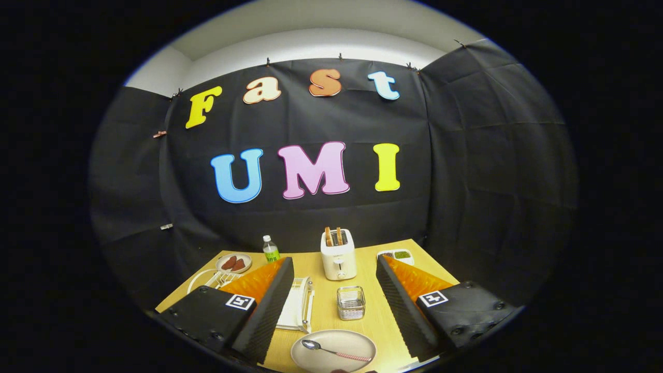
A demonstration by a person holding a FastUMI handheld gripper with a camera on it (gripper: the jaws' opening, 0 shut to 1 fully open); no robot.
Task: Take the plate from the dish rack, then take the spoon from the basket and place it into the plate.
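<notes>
Spoon lay in plate, between and below fingers, handle pointing right. Tongs stood open, empty. Basket just beyond plate on tabletop.

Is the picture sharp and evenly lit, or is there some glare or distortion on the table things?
Gripper view: fisheye bends the table edges; the plate with spoon, the basket and toaster look sharp; light is even, with faint glare on the spoon bowl; the open gripper holds nothing.
</notes>
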